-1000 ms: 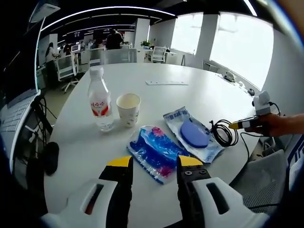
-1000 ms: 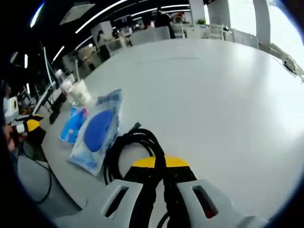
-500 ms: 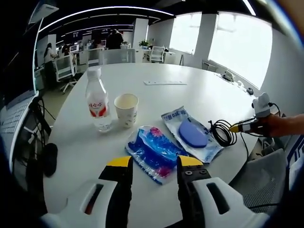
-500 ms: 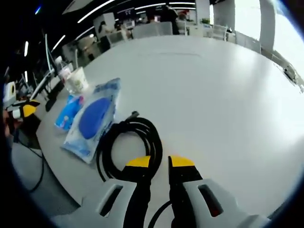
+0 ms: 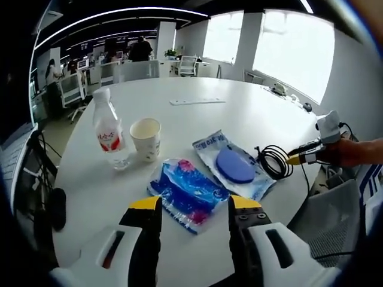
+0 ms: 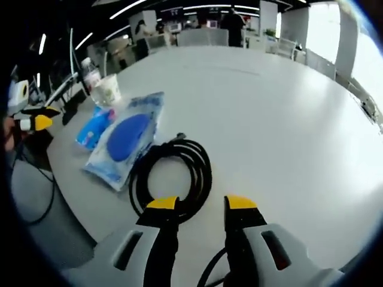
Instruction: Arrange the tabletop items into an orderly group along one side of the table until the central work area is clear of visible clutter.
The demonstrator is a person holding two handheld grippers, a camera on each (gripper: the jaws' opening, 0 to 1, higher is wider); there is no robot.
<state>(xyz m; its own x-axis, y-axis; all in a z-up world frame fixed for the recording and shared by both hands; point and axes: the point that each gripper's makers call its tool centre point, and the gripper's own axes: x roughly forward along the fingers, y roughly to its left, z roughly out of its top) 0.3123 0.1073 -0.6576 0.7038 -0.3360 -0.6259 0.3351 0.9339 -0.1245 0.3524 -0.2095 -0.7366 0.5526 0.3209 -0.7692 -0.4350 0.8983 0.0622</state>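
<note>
An open-plan office with desks, chairs and bright windows surrounds a round white table point(image 5: 251, 113). Taking the paper cup point(image 5: 145, 138) as the landmark, the items already form a row along the near edge, which looks deliberate for the tidying task. In the left gripper view a water bottle point(image 5: 107, 137) stands upright just beside the cup. On the cup's other side lies a blue patterned packet point(image 5: 188, 192), then a clear pouch holding a blue disc point(image 5: 232, 169), and farthest from the cup a coiled black cable point(image 5: 274, 162). A pale flat strip point(image 5: 197, 101) lies alone well beyond the cup, toward the table's middle, so the job seems unfinished.

The left gripper point(image 5: 194, 206) hovers over the edge near the packet, jaws spread wide with nothing between them, touching nothing.

The right gripper point(image 6: 200, 203) has its jaws apart and empty. Its tips sit just at the near rim of the cable coil point(image 6: 173, 173); whether they touch it cannot be told. A separate cable runs down between the jaw bases.
</note>
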